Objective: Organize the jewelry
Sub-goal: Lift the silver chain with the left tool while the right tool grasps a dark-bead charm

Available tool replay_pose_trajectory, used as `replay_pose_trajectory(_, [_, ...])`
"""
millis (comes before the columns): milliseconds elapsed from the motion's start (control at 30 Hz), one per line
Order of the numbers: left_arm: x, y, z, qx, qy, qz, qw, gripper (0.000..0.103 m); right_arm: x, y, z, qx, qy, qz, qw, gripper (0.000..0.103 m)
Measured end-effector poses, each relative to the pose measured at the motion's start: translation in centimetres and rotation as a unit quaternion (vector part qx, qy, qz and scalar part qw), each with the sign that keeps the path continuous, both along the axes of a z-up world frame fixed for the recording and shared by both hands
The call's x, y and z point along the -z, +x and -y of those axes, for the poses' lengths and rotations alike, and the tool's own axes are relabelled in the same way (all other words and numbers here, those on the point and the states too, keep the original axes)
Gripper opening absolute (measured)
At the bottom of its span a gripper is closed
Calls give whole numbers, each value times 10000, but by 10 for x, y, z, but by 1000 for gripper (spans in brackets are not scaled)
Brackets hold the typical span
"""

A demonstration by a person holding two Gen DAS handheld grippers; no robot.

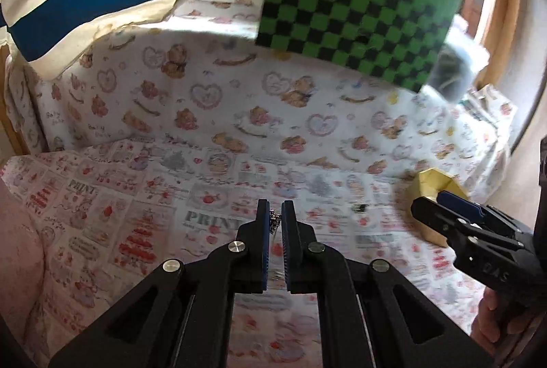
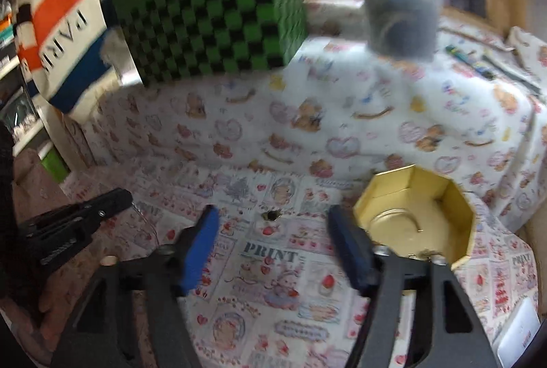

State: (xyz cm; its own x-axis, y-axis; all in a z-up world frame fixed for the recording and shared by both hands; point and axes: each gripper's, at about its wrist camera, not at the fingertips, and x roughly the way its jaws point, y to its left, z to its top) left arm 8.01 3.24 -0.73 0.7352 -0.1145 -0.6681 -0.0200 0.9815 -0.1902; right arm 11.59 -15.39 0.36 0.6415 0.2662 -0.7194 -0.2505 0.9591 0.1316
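Left hand-held gripper [image 1: 276, 219] is nearest my lens, its blue pads almost together and pinching a small silvery jewelry piece [image 1: 274, 220], chain or earring, too fine to tell which; a bit of it dangles between the fingers. Right hand-held gripper [image 2: 271, 226] is spread wide with nothing in it, hovering over the printed cloth [image 2: 273, 268] on the table. Between its fingers, lying on the cloth, sits a small dark ring-like piece [image 2: 270, 215], blurred, so I can't call it exactly. Gold octagonal box [image 2: 415, 214] stands open just beside the right finger, with what looks like a round gold piece in its bottom. My read: the pinched piece goes into that box and the loose one gets picked next. Risks: grip on the silver piece is thin and near the fingertips, so a jolt or slight slackening drops it onto the busy print, where it would be hard to find. Both views are motion-blurred, so things are moving fast; I'd slow down. The grippers also sit close together, so a crossing path to the box could bump the right one or nudge the light cardboard box off its spot.
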Motion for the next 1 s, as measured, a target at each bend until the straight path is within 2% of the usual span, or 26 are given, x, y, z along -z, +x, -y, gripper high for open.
replay_pose_trajectory(100, [9, 8, -2, -117, 167, -133, 9997, 6, 18, 21, -9, -34, -23, -288, 9996, 39])
replay_pose_trajectory(267, [17, 14, -8, -52, -69, -338, 9994, 6, 41, 49, -17, 79, -193, -521, 9984, 30])
replay_pose_trajectory(367, [17, 14, -6, -94, 26, -300, 9995, 6, 49, 60, -16, 111, -48, -765, 9970, 26])
replay_pose_trajectory(433, [18, 14, -8, -162, -111, -363, 9991, 6, 52, 63, -16, 154, -49, -809, 9966, 25])
replay_pose_trajectory(500, [19, 15, -9, -104, -297, -400, 9987, 6, 55, 65, -19, 150, -154, -799, 9966, 18])
replay_pose_trajectory(567, [17, 13, -7, -67, -209, -346, 9992, 6, 59, 67, -20, 138, -141, -867, 9960, 13])
replay_pose_trajectory(667, [14, 11, -4, -87, -67, -261, 9996, 6, 57, 65, -24, 114, -309, -839, 9959, 13])
replay_pose_trajectory(833, [9, 6, -6, -2, -271, -235, 9994, 6, 50, 47, -31, -23, -375, -836, 9958, 13])
replay_pose_trajectory(1000, [-2, -4, -3, 29, -276, -52, 9996, 6, 37, 17, -23, -185, -385, -723, 9965, 13])
